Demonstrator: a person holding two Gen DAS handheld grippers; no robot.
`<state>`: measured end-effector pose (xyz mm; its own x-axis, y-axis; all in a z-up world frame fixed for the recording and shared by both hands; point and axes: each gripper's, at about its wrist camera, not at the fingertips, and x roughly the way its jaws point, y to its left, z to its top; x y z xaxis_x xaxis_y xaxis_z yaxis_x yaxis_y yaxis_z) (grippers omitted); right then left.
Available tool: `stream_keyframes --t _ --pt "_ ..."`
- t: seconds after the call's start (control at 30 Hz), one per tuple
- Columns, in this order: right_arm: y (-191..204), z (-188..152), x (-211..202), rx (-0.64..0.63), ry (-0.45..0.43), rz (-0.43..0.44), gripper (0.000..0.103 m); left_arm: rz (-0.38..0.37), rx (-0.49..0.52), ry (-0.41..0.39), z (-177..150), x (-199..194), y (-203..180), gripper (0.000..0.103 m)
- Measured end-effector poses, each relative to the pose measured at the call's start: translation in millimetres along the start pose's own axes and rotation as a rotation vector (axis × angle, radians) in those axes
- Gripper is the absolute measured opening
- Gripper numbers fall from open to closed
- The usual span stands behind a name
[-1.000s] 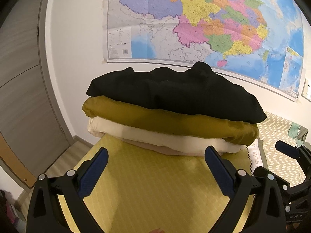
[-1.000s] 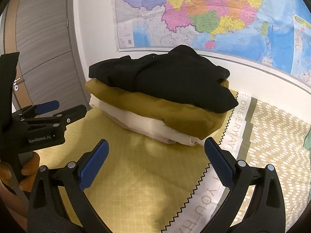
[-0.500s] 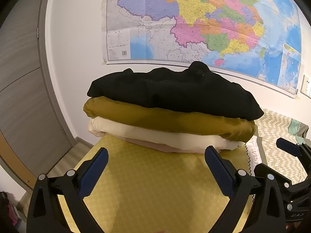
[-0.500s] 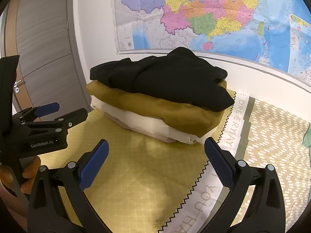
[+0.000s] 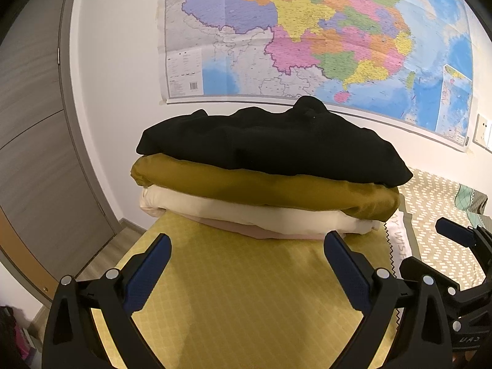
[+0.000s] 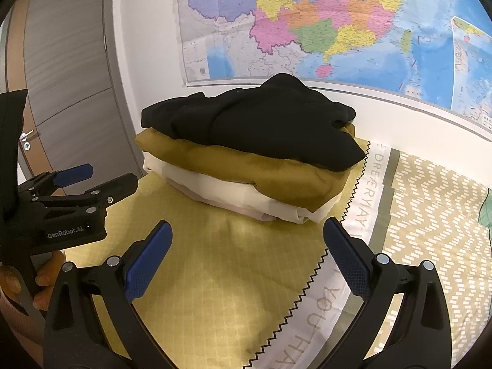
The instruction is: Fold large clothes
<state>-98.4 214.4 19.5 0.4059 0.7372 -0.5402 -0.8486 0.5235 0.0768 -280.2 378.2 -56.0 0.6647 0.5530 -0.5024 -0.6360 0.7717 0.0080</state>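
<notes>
A stack of folded clothes sits at the far end of the yellow bedspread (image 5: 246, 292): a black garment (image 5: 270, 144) on top, then an olive one (image 5: 261, 187), a cream one (image 5: 246, 212) and a pinkish one (image 5: 261, 232) at the bottom. The stack also shows in the right wrist view, with the black garment (image 6: 255, 123) on top. My left gripper (image 5: 247, 264) is open and empty, a little short of the stack; it also shows at the left of the right wrist view (image 6: 92, 178). My right gripper (image 6: 247, 255) is open and empty, near the stack's right corner.
A large wall map (image 5: 307, 37) hangs behind the stack. A grey door (image 6: 61, 77) stands at the left. A patterned beige cover (image 6: 430, 215) with a lettered white band (image 6: 353, 215) spreads to the right. A green cloth (image 5: 470, 196) lies at the far right.
Both grippers have drawn back slightly and tilted up, so the stack sits a little further away. Both stay open and empty.
</notes>
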Motion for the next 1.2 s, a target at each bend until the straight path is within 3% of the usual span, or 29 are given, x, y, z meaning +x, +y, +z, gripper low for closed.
stream_keyframes --t 1.2 --pt "0 -3 -12 0.008 -0.009 -0.023 0.097 -0.019 0.013 0.017 -12 -5 -7 0.096"
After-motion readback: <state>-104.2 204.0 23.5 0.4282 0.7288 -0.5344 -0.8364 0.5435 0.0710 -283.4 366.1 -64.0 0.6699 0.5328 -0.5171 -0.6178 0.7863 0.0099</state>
